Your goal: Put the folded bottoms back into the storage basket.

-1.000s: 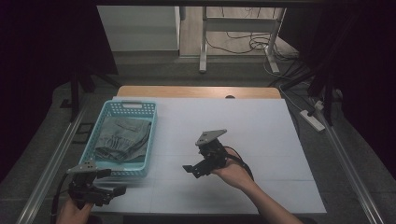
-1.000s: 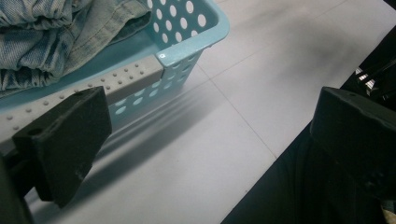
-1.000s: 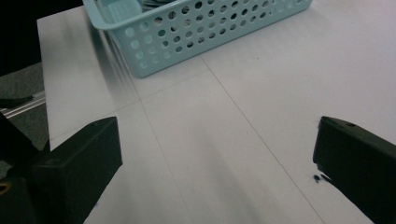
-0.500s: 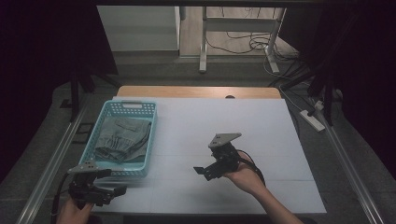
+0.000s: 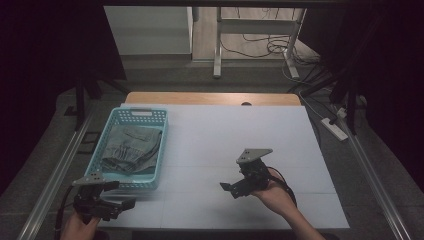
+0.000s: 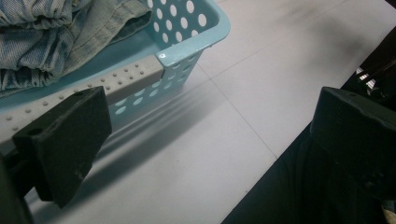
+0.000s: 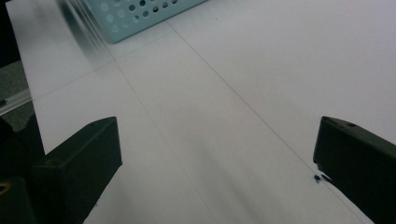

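High view puts the jeans in the blue basket at middle left. Both the left gripper and the right gripper are spread, holding 0 things. Reaching in, a jaw could snag the basket rim and drag it.

A light blue plastic basket with dotted holes in its walls is sitting at the left side of the white table, long side running front to back, holding crumpled grey-blue jeans lying inside it
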